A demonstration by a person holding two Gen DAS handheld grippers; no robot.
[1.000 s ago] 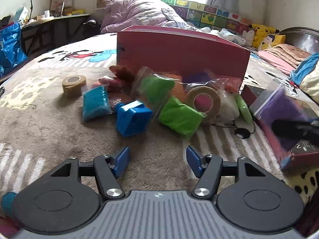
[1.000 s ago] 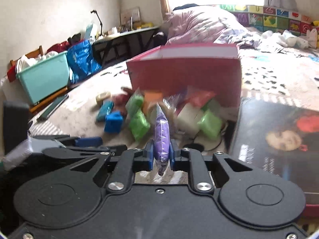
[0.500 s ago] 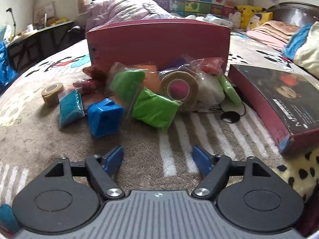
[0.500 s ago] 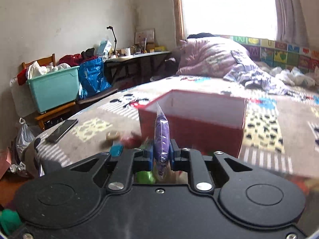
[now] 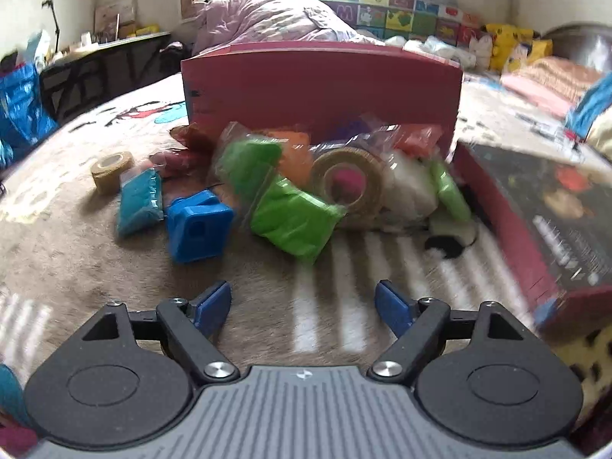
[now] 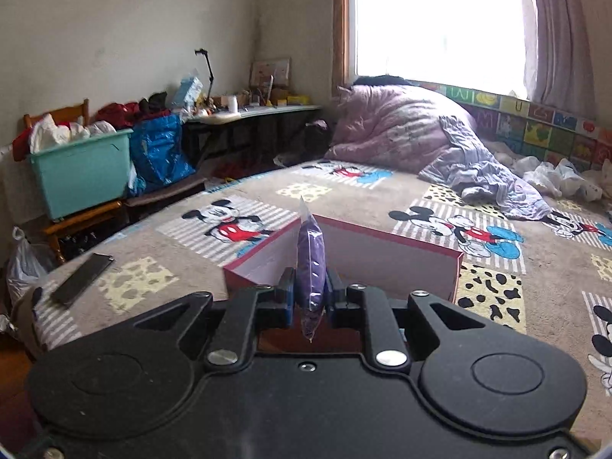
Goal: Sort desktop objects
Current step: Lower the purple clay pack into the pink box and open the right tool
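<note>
Right gripper (image 6: pixel 310 298), jaws clenched on a purple bag (image 6: pixel 310 264), which stood on edge between them above the open red box (image 6: pixel 382 256) on the bed (image 6: pixel 153 279). The bag appeared small, light and soft, its filling likely to shift under pressure; its clear film looked slippery, so a hold across the filled middle, as shown, seemed safer than one on the thin sealed top.

Left gripper (image 5: pixel 304 302), jaws released and holding nothing, low over the bed before the unsorted heap at the foot of the box wall (image 5: pixel 321 88). Nearest lay a blue block (image 5: pixel 199 225), seemingly rigid and suited to a grip across its flat sides, and a green bag (image 5: pixel 294 225), soft like the purple one. A tape roll (image 5: pixel 354 183) leaned within the heap; a smaller roll (image 5: pixel 111 168) and a teal bag (image 5: pixel 139 201) lay to the left. The box lid (image 5: pixel 535 222) rested at right.
</note>
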